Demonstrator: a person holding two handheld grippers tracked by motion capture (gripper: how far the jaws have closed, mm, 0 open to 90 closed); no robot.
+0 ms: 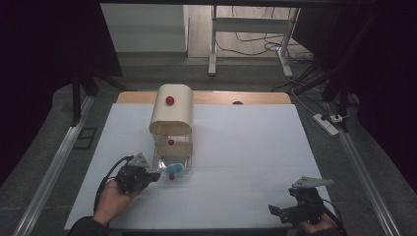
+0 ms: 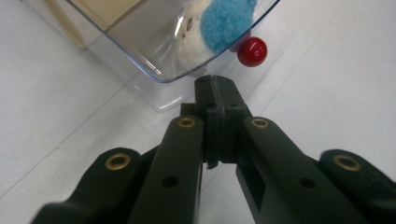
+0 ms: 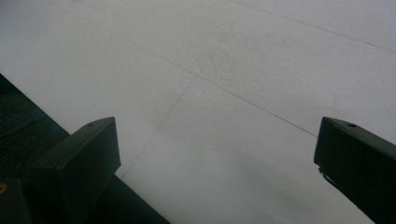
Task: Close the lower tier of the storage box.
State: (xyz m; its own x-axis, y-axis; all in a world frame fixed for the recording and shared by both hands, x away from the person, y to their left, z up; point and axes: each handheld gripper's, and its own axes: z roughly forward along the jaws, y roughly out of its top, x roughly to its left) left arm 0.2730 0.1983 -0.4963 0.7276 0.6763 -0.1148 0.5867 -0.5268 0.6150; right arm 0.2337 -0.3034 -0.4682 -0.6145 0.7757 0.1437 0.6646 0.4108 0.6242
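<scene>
Clear drawer (image 2: pixel 140 51), unlabelled, sits just past the left tool (image 2: pixel 217 86), pressed together; right tool (image 3: pixel 215 154) spread.

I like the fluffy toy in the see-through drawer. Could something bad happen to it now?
Maybe. The left gripper is shut right at the corner of the clear drawer, beside its red knob. A nudge could skew the drawer or slip past the knob. The drawer is pulled far out, so the fluffy toy might tip out.
</scene>
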